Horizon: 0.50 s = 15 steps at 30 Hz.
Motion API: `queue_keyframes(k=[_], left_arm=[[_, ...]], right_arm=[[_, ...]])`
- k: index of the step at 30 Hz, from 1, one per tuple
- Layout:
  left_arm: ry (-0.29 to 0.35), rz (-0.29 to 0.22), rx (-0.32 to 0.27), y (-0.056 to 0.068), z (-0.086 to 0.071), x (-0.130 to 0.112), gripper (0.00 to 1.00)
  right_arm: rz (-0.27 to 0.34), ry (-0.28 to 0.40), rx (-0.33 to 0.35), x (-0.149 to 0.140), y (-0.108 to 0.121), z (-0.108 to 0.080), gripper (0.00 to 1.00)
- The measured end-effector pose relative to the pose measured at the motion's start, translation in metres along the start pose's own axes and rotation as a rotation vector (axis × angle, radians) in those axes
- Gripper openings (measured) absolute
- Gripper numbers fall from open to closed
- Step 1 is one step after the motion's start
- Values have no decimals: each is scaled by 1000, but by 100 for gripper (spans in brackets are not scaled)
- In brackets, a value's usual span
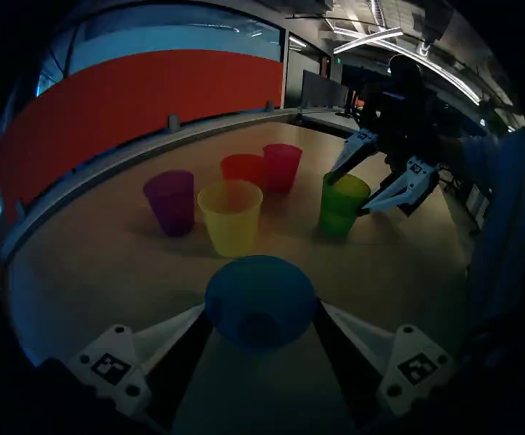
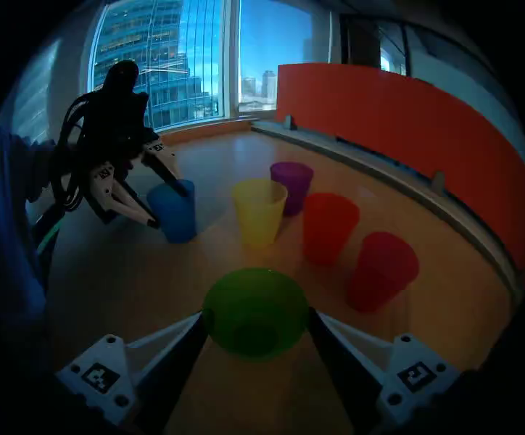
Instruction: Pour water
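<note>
Tabletop lies open around blue cup, green cup

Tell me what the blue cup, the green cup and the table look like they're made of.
Blue cup: probably thin plastic, translucent with a soft sheen; its base shows dimly through the wall.
Green cup: seemingly the same tinted, see-through plastic, with light glowing through its wall.
Table: looks like wood or wood-look laminate, smooth and semi-glossy, faintly mirroring what stands on it.
</note>
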<state>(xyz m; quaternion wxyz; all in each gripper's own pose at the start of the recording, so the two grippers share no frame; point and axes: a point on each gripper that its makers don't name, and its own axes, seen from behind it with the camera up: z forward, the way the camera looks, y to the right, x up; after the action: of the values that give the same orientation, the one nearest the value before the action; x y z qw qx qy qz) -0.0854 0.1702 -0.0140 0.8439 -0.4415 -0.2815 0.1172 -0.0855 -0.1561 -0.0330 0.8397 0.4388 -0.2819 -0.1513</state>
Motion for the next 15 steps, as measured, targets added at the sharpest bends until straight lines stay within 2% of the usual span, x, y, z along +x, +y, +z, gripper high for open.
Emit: queue_keyframes(k=[5, 13, 15], left_arm=[[1, -5, 2, 0, 1, 1, 87], [-3, 5, -1, 0, 0, 2, 86], [-1, 4, -4, 1, -2, 3, 86]], right_arm=[[0, -1, -1, -1, 0, 1, 100], [2, -1, -2, 0, -1, 4, 100], [3, -2, -1, 0, -2, 4, 95]])
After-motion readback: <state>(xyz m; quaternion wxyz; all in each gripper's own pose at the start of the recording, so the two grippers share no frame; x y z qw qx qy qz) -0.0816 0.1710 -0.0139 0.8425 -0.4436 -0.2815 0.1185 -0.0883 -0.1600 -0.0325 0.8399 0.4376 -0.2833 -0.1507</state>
